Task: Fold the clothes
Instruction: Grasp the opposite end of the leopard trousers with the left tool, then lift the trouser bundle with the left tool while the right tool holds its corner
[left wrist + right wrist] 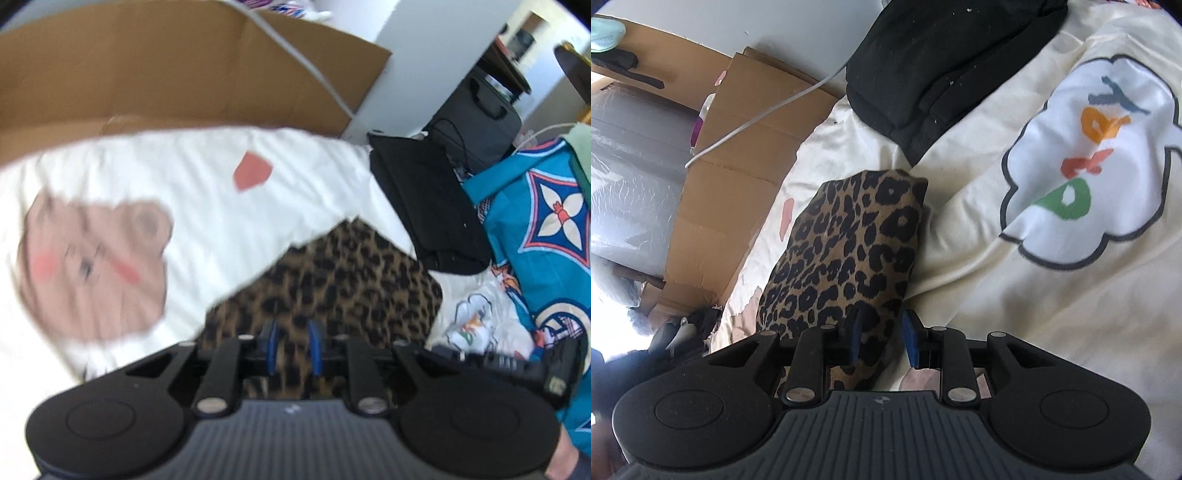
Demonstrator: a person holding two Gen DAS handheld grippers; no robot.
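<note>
Leopard-print garment (846,254) lies as a compact bundle on the cream bedspread (1015,314), black garment (942,62) at its 1 o'clock. Right gripper (881,338) straddles its near corner, jaws narrowly apart, cloth between them; grip not confirmed. Left gripper (293,349) sits low over the print, jaws narrowly apart, view blurred. Both gripper positions suit pinching an edge for folding or squaring the bundle

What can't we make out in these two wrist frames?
- Leopard-print garment, left wrist: near edge hidden behind the left tongs; grip unclear.
- Bear print, left wrist: motion-blurred.
- Black garment, right wrist: cut off by top edge.
- Right tongs: contact with the leopard fabric unclear.
</note>
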